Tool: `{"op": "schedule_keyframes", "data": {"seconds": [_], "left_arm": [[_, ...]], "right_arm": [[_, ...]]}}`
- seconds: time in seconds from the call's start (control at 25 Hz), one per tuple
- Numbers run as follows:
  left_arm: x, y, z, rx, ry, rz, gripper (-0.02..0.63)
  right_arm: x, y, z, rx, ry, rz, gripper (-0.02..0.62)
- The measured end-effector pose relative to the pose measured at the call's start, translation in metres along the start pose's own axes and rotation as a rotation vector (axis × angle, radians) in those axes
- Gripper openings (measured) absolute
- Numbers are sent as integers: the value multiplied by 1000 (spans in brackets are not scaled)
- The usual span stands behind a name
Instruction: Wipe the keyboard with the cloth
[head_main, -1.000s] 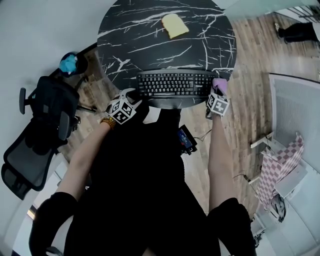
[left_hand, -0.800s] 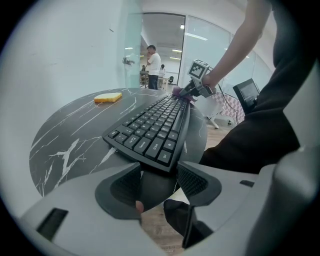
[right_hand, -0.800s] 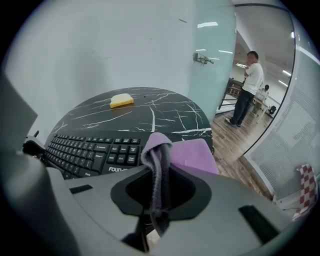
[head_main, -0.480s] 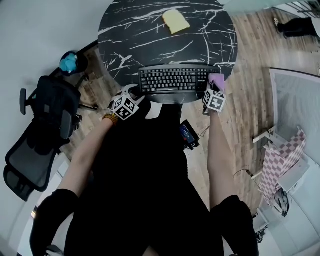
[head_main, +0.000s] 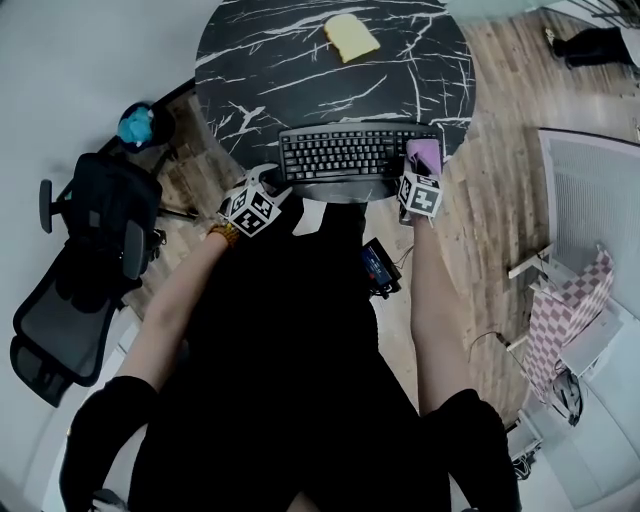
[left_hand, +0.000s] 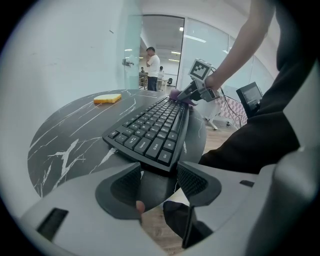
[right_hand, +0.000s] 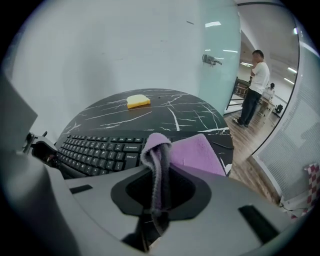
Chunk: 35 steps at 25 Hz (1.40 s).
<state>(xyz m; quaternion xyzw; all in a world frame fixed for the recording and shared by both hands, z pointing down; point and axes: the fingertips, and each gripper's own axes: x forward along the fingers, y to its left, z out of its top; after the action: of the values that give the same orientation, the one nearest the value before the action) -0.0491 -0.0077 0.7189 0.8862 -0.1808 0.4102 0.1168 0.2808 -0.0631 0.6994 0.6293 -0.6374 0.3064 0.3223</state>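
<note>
Head view, from above: a person stands at a round black marble table (head_main: 300, 70) with a hand-held gripper in each hand. The black keyboard (head_main: 350, 155) lies at the table's 6 o'clock edge. The purple cloth (head_main: 423, 153) rests on the keyboard's 3 o'clock end, pinched in the closed jaws of the right gripper (head_main: 420, 172). The right gripper view shows a fold of cloth clamped upright between the jaws, the rest draping forward. The left gripper (head_main: 268, 183), at the keyboard's 9 o'clock end, has its jaws wide apart and holds nothing, with the keyboard's corner just ahead. A yellow sponge (head_main: 350, 38) lies near 12 o'clock, well apart. Wiping appears about to begin. A good pass would likely press the draped cloth flat and sweep row by row towards 9 o'clock. The left gripper could steady the keyboard, which seems to overhang the edge and could slide.
</note>
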Motion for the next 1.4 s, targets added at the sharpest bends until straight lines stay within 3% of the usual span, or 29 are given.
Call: {"op": "schedule_keyframes", "data": {"seconds": [0.52, 0.84, 1.4], "left_arm": [[-1, 1, 1, -38, -9, -30, 227], [-1, 1, 2, -42, -13, -45, 222], [-2, 1, 2, -52, -22, -49, 219]], "right_arm": [[2, 49, -4, -19, 2, 32, 71], [0, 51, -2, 6, 12, 25, 71], [-2, 97, -5, -73, 35, 123, 71]]}}
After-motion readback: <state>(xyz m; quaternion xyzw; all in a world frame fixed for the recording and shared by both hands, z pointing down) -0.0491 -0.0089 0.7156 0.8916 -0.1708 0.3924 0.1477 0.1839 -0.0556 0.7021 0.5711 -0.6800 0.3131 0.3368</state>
